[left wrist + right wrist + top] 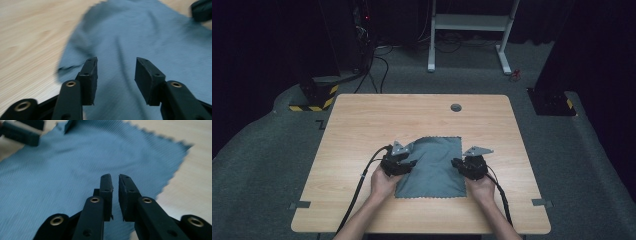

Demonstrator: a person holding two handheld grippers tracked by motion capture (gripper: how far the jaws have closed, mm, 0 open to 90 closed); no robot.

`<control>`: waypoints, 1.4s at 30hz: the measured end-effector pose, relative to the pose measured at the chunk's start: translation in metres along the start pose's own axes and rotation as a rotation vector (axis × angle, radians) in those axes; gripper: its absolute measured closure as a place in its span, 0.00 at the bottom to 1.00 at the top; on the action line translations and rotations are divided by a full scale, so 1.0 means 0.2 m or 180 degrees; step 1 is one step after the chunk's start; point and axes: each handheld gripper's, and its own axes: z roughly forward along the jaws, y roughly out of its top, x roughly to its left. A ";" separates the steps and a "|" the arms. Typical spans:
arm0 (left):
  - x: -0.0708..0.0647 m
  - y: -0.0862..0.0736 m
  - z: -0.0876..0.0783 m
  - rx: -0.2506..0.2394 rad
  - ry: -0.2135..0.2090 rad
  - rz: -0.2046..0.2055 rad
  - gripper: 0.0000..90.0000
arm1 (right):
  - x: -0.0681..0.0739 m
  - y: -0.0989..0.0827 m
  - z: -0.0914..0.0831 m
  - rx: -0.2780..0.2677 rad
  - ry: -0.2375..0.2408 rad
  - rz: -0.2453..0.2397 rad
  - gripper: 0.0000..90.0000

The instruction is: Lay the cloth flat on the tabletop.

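A grey-blue cloth (432, 165) lies flat on the wooden table (362, 120), its near edge towards the person. My left gripper (410, 163) rests at the cloth's left edge; in the left gripper view its jaws (116, 62) stand wide apart over the cloth (140, 37), with nothing pinched. At the cloth's right edge is my right gripper (456, 163). In the right gripper view its jaws (115, 178) are close together with a narrow gap, above the cloth (75, 162), holding nothing. The left gripper (22, 132) shows across the cloth, top left.
A round cable hole (456, 107) sits near the table's far edge. Tape strips (299, 205) mark the near corners. A white desk frame (469, 25) and dark stands are on the carpet beyond the table. Cables trail from both grippers over the near edge.
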 end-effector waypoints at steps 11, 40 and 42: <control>-0.01 0.14 0.17 0.0213 0.0141 0.0040 0.58 | 0.08 -0.08 0.02 0.0098 -0.0083 -0.0182 0.79; 0.07 0.00 -0.16 0.0118 0.0140 -0.0247 0.57 | 0.13 -0.11 -0.12 0.0000 -0.0077 -0.0308 0.82; 0.04 -0.04 -0.19 0.0108 0.0105 -0.0228 0.58 | 0.15 -0.14 -0.16 0.0020 -0.0038 -0.0351 0.85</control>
